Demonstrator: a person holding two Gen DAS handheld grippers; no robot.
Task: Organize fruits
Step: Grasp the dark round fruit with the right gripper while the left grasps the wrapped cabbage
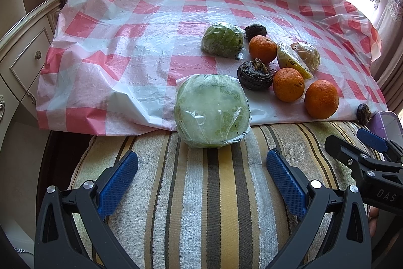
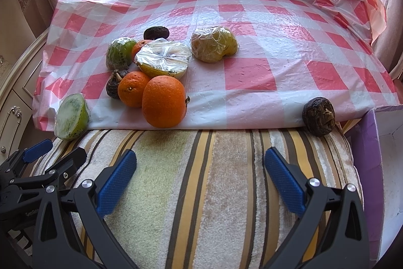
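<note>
Left wrist view is showing the fruits sitting in a loose bunch on the checked sheet [image 1: 151,24]: three oranges [image 1: 288,84], wrapped green halves [image 1: 212,112], dark ones [image 1: 255,75]. One dark fruit [image 2: 318,116] is lying well apart. Nothing is looking sorted yet. The left tool [image 1: 201,178] and right tool [image 2: 200,175] are both hanging spread wide, holding nothing, over the striped cushion [image 1: 214,206].

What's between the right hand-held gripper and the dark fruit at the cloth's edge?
Only bare striped towel lies between the right hand-held gripper and the dark fruit, per the right wrist view.
</note>
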